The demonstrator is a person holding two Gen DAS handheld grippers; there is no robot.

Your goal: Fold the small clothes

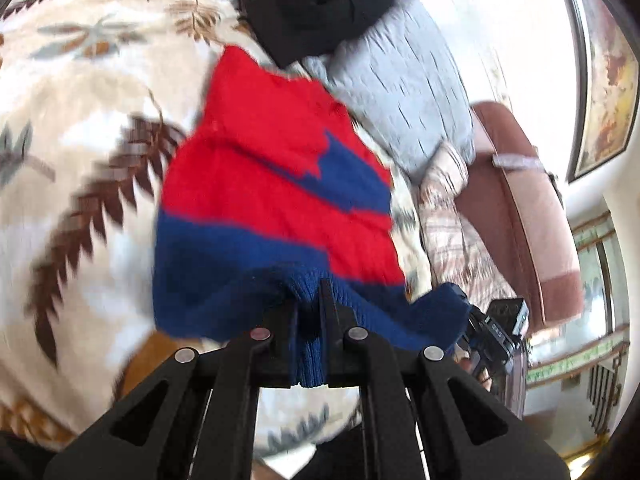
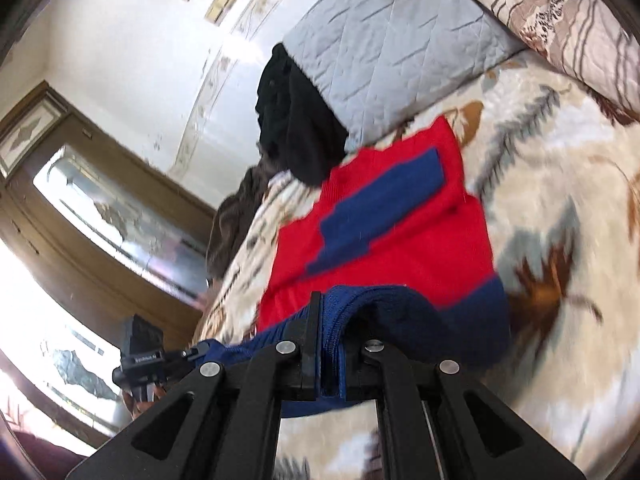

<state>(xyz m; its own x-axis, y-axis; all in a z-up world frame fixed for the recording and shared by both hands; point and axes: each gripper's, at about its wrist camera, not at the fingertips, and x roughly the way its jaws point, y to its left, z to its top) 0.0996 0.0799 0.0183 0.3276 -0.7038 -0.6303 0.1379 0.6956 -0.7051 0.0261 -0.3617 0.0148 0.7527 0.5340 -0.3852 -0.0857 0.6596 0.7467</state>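
Both the left gripper (image 1: 310, 312) and the right gripper (image 2: 332, 344) are pinching the blue ribbed hem of the soft, floppy red-and-blue sweater (image 1: 276, 184), which is probably sagging onto the leafy blanket (image 1: 80, 140).

The left gripper (image 1: 310, 304) fills the lower part of the left wrist view: matte black plastic, two flat narrow fingers (image 1: 326, 300) at centre, and four angled linkage bars fanning toward the bottom corners, each capped by a round silver pivot pin (image 1: 260, 334). The outer bars have triangular cut-outs. The right gripper (image 2: 330, 320) is built the same, black with four silver pins (image 2: 286, 347). At lower left of that view a black boxy camera mount bears small, unreadable white lettering.
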